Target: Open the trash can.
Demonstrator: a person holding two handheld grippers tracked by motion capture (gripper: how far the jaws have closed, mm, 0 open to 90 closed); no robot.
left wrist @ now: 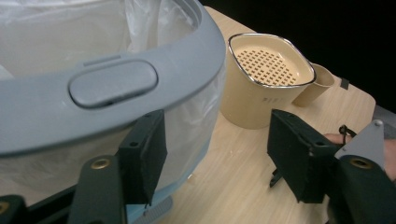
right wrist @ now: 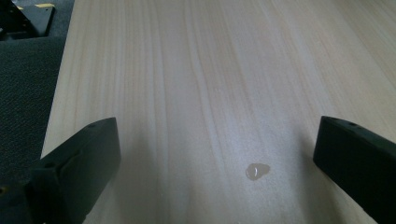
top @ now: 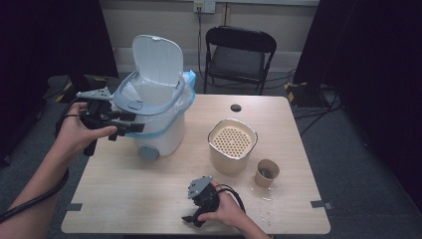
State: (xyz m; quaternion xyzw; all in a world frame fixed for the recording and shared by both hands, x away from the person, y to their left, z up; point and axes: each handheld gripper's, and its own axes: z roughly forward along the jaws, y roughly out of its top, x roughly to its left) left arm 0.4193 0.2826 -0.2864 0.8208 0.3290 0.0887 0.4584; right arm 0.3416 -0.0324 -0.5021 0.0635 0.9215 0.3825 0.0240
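While spread wide: left gripper (left wrist: 217, 154) jaws beside bin rim (left wrist: 187, 70).

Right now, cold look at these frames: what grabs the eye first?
The white bin at the table's left, lid up and lined with a clear bag, with the left gripper open right at its grey rim. Right of centre stands a beige container with a perforated top, a paper cup beside it. The right gripper rests open near the table's front edge, a water drop ahead of its jaws.
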